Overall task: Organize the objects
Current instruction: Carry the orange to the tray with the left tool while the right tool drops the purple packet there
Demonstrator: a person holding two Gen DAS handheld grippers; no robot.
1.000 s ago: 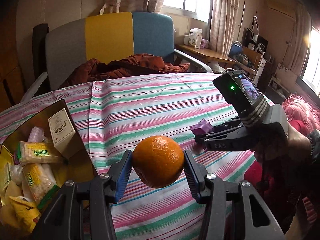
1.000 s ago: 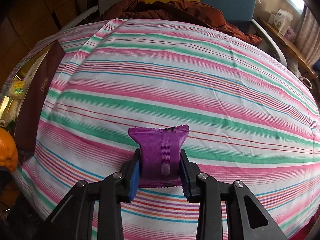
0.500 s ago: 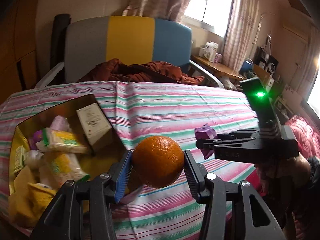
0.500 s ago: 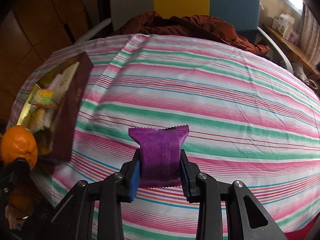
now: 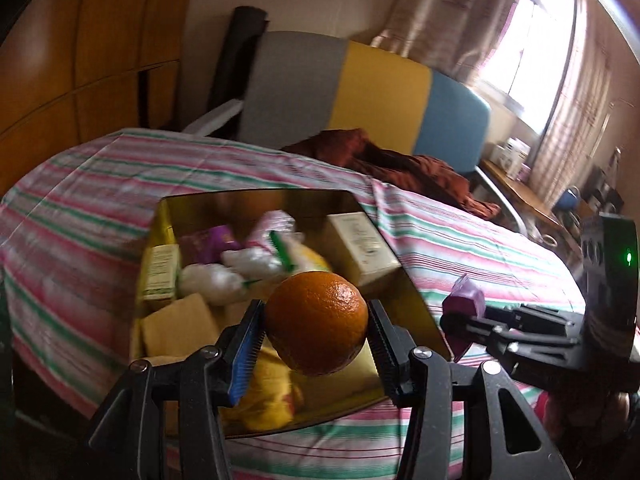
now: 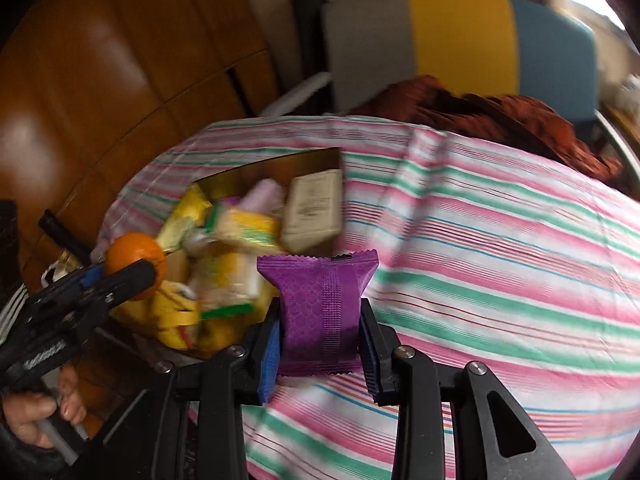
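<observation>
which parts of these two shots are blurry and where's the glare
Left wrist view: orange sharp, box contents and striped cloth smeared, window blown out. Right wrist view: purple packet crisp, box and cloth streaked, glare patch on the wood panel.

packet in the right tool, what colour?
Purple, with a faint hexagon print and a ribbed centre seam: the packet, clearest in the right wrist view.
</observation>
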